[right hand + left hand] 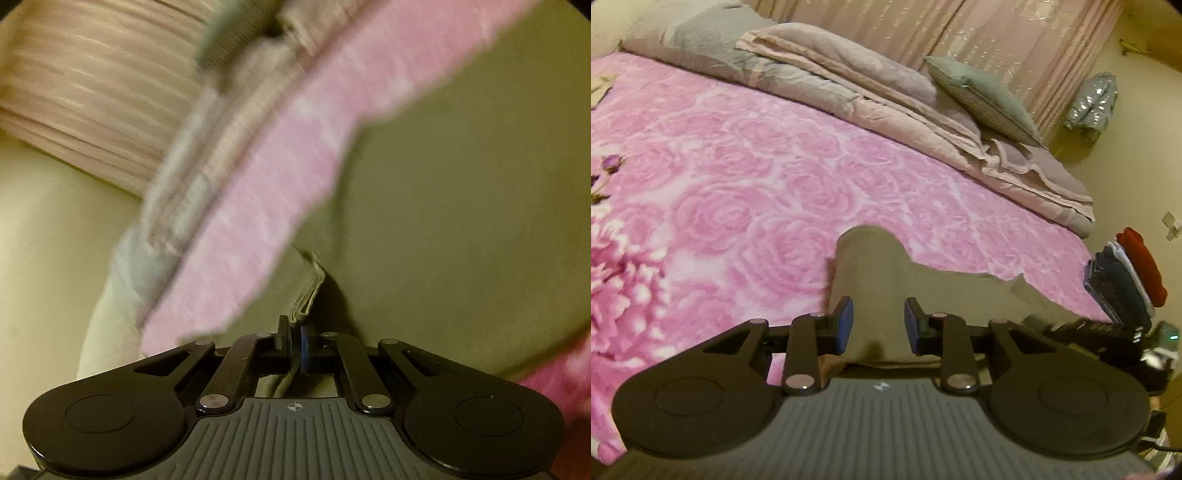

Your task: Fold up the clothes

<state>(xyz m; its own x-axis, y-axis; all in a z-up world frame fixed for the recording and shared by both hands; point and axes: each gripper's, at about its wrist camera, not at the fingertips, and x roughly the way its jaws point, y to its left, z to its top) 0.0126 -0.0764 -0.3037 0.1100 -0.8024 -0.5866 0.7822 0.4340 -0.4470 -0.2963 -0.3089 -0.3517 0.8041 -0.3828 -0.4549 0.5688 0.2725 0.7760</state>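
Right wrist view, right claw (294,338) clamped on olive garment (443,206) hem; left claw (878,325) parted, straddling garment

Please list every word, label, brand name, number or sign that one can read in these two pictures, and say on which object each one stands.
No readable text in either view.
Left gripper: a small round mark on its grey ribbed body, a symbol, no letters.
Right gripper: a small crosshair mark on its grey ribbed body, no letters.
Olive garment, pink rose blanket, stacked clothes at the bed's edge: no print or label visible.
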